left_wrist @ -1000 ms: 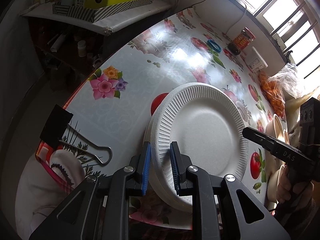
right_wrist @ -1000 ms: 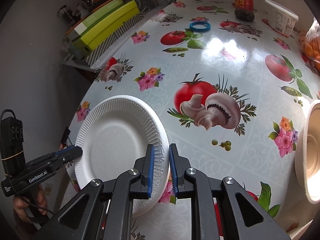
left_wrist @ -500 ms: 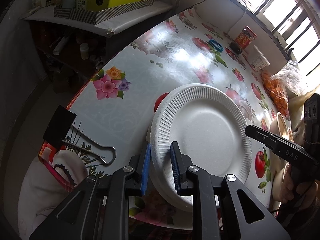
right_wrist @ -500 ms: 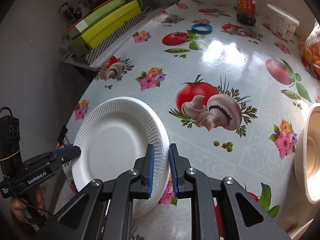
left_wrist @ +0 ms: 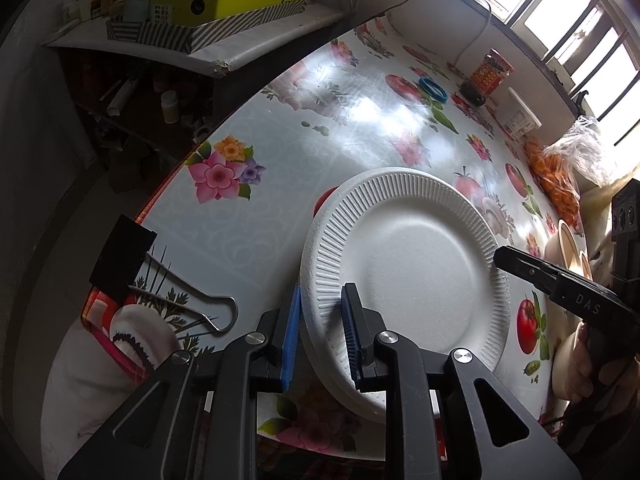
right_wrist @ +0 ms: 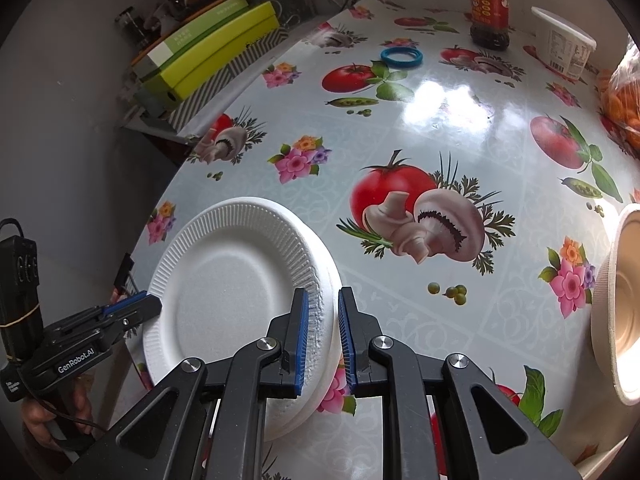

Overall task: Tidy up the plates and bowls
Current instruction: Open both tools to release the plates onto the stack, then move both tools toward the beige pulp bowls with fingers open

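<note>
Both grippers have opened a bit since a second ago: your left gripper had its blue pads close around the rim of the plate stack, now the jaws stand spread with the rim loose between them; the outer pad shows a clear gap, the inner one I can't call as touching or not. Same on your right gripper: jaws wider than before, straddling the opposite rim, no longer pinching. The stack itself has barely shifted. It sits on the tablecloth at the near-left corner of the table, with the tomato-and-mushroom print just beyond it toward the table centre. Top plate looks slightly offset from the one under it on the right-gripper side, so stacking reads as done but not perfectly squared. My read: this is the release step after setting a plate on the pile. Bowls are well apart from the stack, out past the mushroom print at the far right edge; a binder clip lies just beside the stack on the left-gripper side. Next you likely need to back both grippers straight off the rim without dragging it, foam is light and will slide, then go for the bowls.
</note>
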### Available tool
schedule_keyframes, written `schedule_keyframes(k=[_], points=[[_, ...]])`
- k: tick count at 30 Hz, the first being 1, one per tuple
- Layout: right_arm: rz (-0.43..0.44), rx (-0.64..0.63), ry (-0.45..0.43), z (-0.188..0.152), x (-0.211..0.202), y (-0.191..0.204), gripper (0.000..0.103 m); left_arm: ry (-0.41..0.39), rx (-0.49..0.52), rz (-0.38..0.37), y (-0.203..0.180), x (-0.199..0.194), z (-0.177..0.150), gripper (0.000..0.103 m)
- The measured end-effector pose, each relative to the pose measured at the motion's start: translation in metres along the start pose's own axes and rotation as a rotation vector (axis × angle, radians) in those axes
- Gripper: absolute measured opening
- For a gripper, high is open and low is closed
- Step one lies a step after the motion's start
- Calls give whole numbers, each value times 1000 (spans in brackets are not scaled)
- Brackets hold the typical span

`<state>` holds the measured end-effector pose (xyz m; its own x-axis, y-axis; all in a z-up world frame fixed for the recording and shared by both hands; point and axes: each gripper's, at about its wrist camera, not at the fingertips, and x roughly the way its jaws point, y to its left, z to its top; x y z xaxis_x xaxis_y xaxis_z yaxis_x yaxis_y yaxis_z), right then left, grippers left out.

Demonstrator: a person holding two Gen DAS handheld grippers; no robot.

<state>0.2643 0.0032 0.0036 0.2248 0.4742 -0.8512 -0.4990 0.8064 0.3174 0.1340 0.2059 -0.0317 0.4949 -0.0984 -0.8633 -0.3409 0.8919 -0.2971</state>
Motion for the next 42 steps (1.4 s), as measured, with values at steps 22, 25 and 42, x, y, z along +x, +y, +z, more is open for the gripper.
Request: schedule_keyframes(k=[22, 25, 42], points=[[-40, -20, -103, -13, -28, -3, 22, -151, 108, 100, -24, -32, -2, 43], [-46, -10, -122, -15, -38, -7, 24, -166, 132, 99, -34, -37, -2, 43], [-174, 71, -273, -50, -119, -50, 34, -173, 340, -61, -140, -38, -10, 43]])
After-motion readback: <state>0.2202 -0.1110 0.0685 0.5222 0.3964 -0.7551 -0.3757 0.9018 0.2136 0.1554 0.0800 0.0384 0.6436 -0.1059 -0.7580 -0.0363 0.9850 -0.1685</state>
